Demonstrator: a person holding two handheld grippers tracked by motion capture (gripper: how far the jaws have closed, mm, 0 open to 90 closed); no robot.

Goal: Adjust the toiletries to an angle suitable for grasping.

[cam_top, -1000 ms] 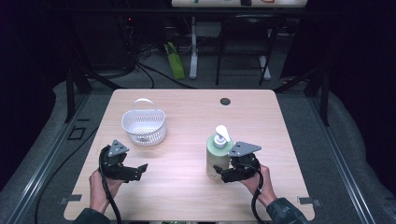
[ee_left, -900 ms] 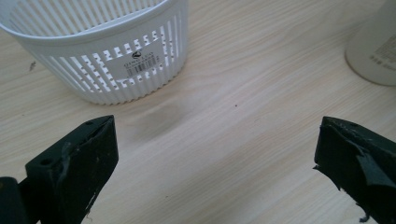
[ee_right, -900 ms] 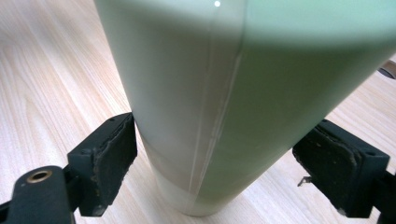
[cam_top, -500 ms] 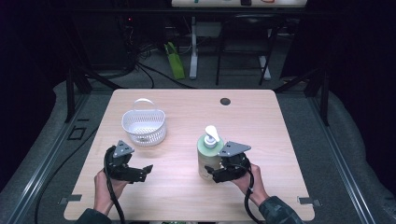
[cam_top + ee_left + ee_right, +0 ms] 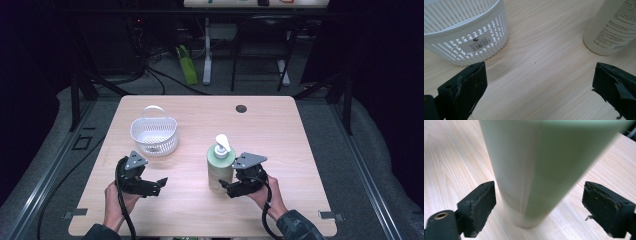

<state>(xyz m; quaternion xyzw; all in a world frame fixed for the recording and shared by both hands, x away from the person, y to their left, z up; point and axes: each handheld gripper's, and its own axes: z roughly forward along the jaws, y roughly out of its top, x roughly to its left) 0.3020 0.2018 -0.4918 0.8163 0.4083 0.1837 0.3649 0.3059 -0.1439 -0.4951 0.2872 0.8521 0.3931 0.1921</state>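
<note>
A pale green pump bottle with a white pump head stands upright on the wooden table, right of centre near the front. My right gripper sits at its base. Its jaws have just been opening. In the right gripper view the bottle stands between the pads with a gap on each side. A white slatted basket with a handle stands to the left, empty. My left gripper is open in front of it, low over bare wood. Its view shows the basket and the bottle ahead.
A small dark round hole marks the table's far middle. Bare wood lies between the basket and the bottle. Beyond the far edge are desk legs, cables and a green bag on the floor.
The bottle and my right gripper shifted a little to the left. The right jaws have spread off the bottle's sides. The left gripper has barely moved.
</note>
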